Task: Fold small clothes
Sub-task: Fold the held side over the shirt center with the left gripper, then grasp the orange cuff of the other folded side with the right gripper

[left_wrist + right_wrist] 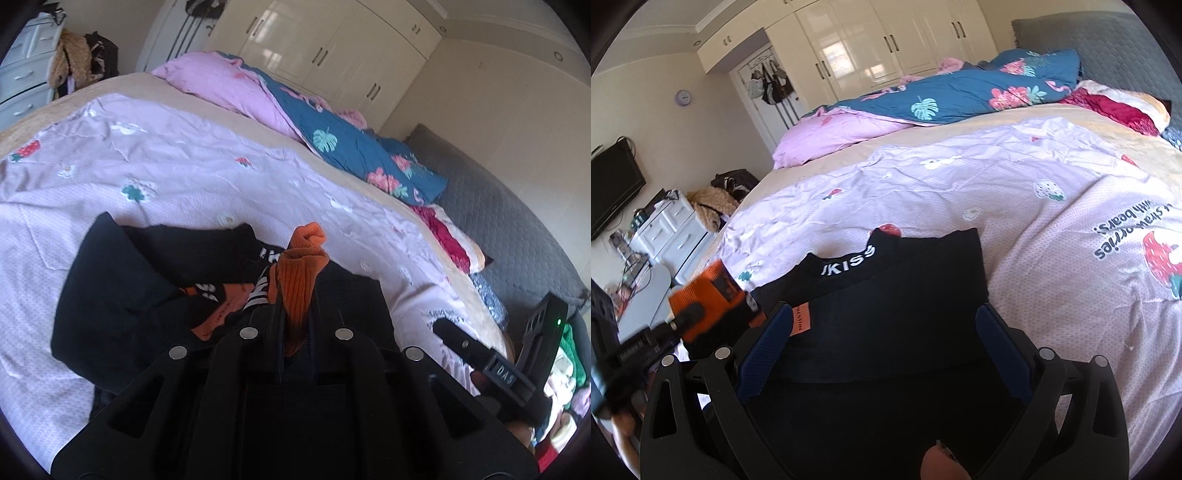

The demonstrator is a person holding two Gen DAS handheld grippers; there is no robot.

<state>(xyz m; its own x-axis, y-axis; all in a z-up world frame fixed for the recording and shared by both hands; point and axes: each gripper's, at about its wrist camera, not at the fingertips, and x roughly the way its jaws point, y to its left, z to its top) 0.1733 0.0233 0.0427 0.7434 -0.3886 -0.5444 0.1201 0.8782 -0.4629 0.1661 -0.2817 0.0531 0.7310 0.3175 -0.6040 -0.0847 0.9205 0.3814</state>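
On the bed (960, 122), across the pale pink strawberry-print sheet (1015, 192), a black garment (908, 295) is lying spread out near the close edge, its collar band with white lettering facing the far side. Going from the left, a white chest of drawers (674, 230) is standing by the wall with a heap of tan and dark clothes (713, 206) beside it, and a dark screen (613, 188) is hanging above. Next, the left tool (297, 295) is pinching an orange ribbed sock (301, 280), its fingers closed tight on the knit so that the cuff is bunching up above the tips; the sock is being held over the left part of the black garment, where more orange and black-and-white striped fabric (229, 299) is lying on the dark cloth. In the right wrist view the same orange sock is showing at the left edge, blurred. Further right, the right tool (882, 328) is hanging over the black garment with its blue-padded fingers (766, 350) standing wide apart and nothing between them but the cloth below; I cannot tell whether the tips are touching it. Beyond, a pink quilt (834, 136) and a teal flowered duvet (960, 96) are lying bunched along the far side, with cream wardrobes (879, 40) behind.
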